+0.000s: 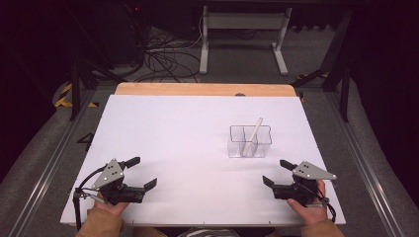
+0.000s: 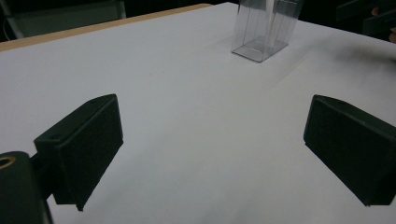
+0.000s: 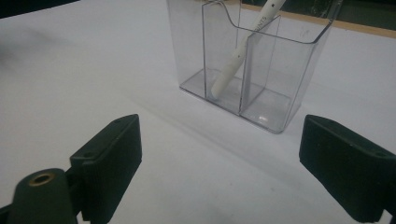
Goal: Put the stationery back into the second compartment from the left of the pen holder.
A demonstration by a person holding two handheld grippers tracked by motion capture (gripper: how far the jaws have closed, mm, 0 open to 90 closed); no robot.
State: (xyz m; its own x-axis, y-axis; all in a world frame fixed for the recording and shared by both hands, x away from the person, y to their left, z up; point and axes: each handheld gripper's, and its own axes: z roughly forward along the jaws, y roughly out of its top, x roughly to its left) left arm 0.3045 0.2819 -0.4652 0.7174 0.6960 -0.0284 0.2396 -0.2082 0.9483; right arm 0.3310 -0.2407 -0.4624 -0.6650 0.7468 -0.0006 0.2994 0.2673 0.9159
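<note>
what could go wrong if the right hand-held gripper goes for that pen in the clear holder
The white pen leans tilted inside the clear holder, so the right hand-held gripper, now open and short of it, could meet it off-angle and let it slip. The holder looks light and stands free on the white table, so pulling the pen sideways might tip or drag it. The left hand-held gripper is open and far away, not steadying it.

Tan sleeves at both wrists; left gripper [image 1: 140,172] and right gripper [image 1: 276,172] black, with grey three-cornered screw-dotted plates, trailing black cables.
</note>
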